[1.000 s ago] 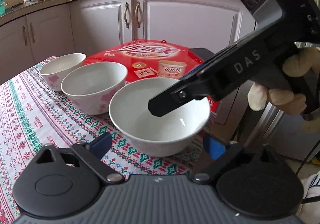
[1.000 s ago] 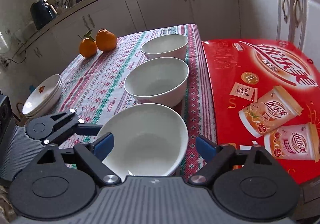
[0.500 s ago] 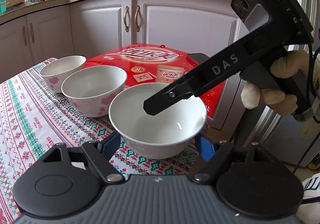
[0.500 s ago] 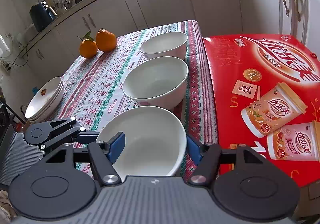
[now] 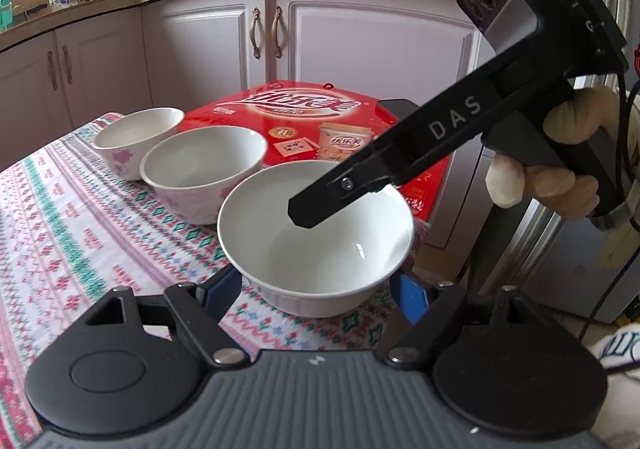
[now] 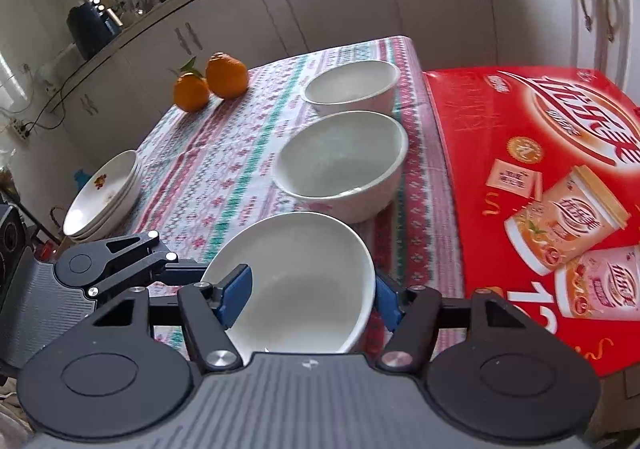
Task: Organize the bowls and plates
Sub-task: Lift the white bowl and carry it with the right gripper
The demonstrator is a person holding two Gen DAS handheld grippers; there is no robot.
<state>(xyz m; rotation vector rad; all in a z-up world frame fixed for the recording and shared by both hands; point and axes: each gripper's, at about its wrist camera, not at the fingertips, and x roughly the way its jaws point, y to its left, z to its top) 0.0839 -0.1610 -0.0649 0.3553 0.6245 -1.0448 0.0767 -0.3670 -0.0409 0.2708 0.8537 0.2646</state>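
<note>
I found both tongs, left point(image 5: 316, 285) and right point(image 6: 310, 297), clamped on the nearest bowl point(image 5: 316, 241) at the worktop point(image 5: 80, 241) edge; plates point(image 6: 102, 197) stacked, three bowls unnested.

Open patterned tablecloth point(image 6: 208, 177) lies clear between the stack of shallow white plates point(image 6: 102, 195) and the row of three white ceramic bowls point(image 6: 340, 165). Two oranges point(image 6: 212, 85) block the far end. A red printed carton point(image 6: 532, 177) walls the row's right side.
</note>
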